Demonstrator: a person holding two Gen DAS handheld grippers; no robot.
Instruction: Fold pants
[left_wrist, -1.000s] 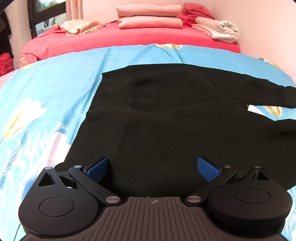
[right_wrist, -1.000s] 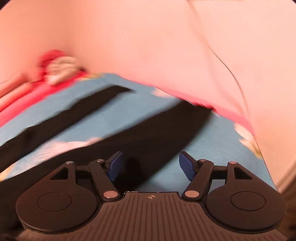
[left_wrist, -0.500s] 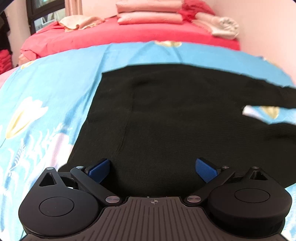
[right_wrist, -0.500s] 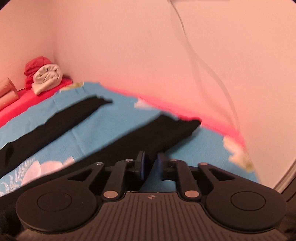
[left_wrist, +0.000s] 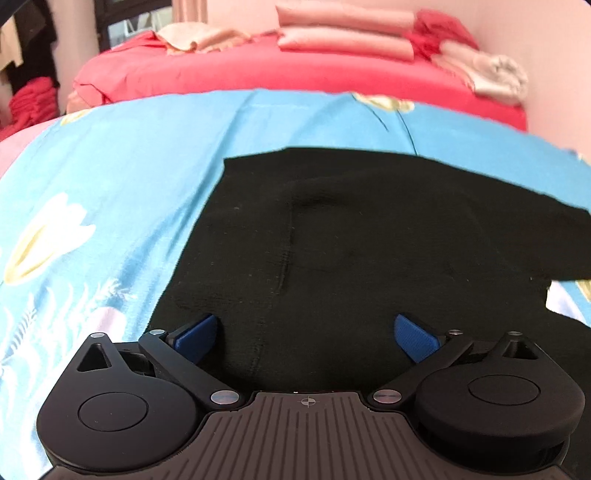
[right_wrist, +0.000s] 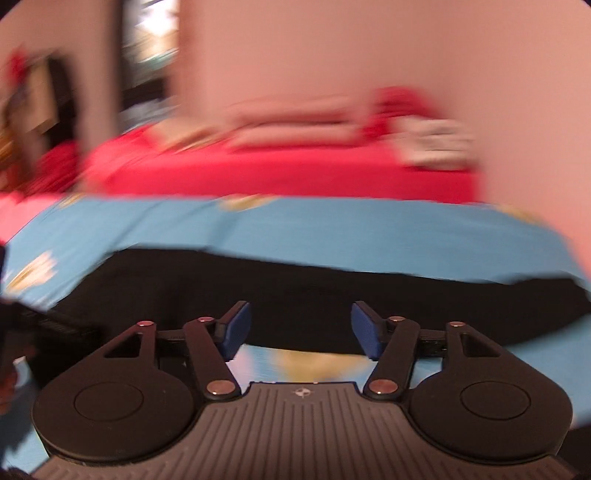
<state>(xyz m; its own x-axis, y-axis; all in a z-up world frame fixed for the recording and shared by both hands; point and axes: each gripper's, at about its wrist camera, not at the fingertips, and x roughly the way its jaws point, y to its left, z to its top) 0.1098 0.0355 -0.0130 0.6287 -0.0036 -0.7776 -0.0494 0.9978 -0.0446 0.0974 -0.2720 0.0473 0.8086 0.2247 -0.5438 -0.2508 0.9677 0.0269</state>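
Black knit pants (left_wrist: 369, 236) lie flat on a blue flowered sheet (left_wrist: 122, 177), waist to the left and legs running off to the right. My left gripper (left_wrist: 306, 332) hovers over the waist end, its blue pads wide apart with nothing between them. In the blurred right wrist view a black band of the pants (right_wrist: 332, 291) crosses the sheet (right_wrist: 258, 225). My right gripper (right_wrist: 299, 328) is over its near edge with its jaws opening and nothing clamped in them.
A red blanket (left_wrist: 295, 74) covers the far end of the bed, with folded pink bedding (left_wrist: 343, 33) and a rolled pale towel (left_wrist: 495, 74) on it. A pink wall (left_wrist: 546, 48) runs along the right side. A dark window (left_wrist: 122, 26) is at the far left.
The right gripper swung from the leg ends by the wall round to face the head of the bed; it shut, then reopened. The left gripper drifted slightly along the waist.
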